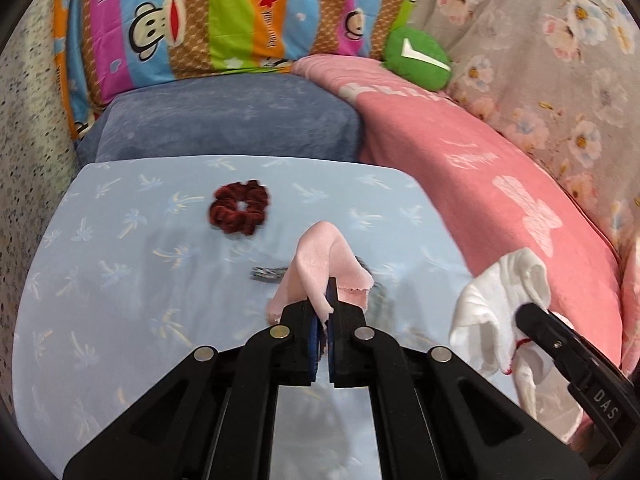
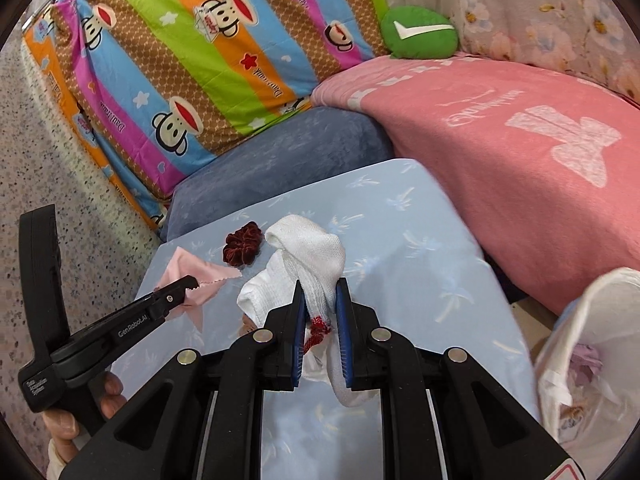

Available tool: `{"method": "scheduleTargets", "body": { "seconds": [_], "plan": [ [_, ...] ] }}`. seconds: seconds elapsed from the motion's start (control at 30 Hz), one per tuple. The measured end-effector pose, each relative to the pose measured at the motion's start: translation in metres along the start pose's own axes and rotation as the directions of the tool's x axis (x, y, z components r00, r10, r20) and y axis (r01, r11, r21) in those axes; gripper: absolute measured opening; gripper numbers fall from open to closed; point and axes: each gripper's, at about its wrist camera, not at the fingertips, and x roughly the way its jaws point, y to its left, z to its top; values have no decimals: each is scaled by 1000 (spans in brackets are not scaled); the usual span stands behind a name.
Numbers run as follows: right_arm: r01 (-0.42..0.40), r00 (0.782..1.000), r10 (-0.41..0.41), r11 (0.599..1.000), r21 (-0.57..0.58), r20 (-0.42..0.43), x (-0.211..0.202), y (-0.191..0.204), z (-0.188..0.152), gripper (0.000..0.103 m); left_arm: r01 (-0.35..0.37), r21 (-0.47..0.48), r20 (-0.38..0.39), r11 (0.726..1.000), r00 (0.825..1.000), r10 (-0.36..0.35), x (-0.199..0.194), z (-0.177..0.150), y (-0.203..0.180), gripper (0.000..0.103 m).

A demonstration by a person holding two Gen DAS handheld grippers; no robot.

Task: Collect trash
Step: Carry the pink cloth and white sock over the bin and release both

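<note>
L gripper [image 1: 325,312] clamped on pink cloth [image 1: 320,264], R gripper [image 2: 320,300] narrow, gripping white sock [image 2: 308,264]; both lifted over blue table [image 1: 120,280]. Scrunchie [image 1: 239,207] on table. Bag [image 2: 580,344] at right: crumpled stuff inside, can't ID.

Open pale-blue surface [image 1: 120,280] all around the maroon scrunchie [image 1: 239,208], the only thing lying in the way there. Behind the scrunchie the blue cushion [image 1: 224,120] walls things off; right of it, the pink blanket [image 1: 500,200] crowds the edge.
</note>
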Motion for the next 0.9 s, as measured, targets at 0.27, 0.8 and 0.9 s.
{"method": "scheduleTargets", "body": {
  "seconds": [0.27, 0.8, 0.9],
  "plan": [
    [39, 998, -42, 998, 52, 54, -60, -46, -11, 14, 85, 97, -6, 992, 996, -85, -18, -25, -70, 3],
    [125, 983, -145, 978, 169, 113, -128, -135, -26, 14, 217, 242, -72, 946, 976, -205, -15, -59, -179, 3],
    [137, 981, -159, 974, 183, 114, -133, -148, -28, 14, 229, 263, -86, 937, 973, -214, -11, -64, -195, 3]
  ]
}}
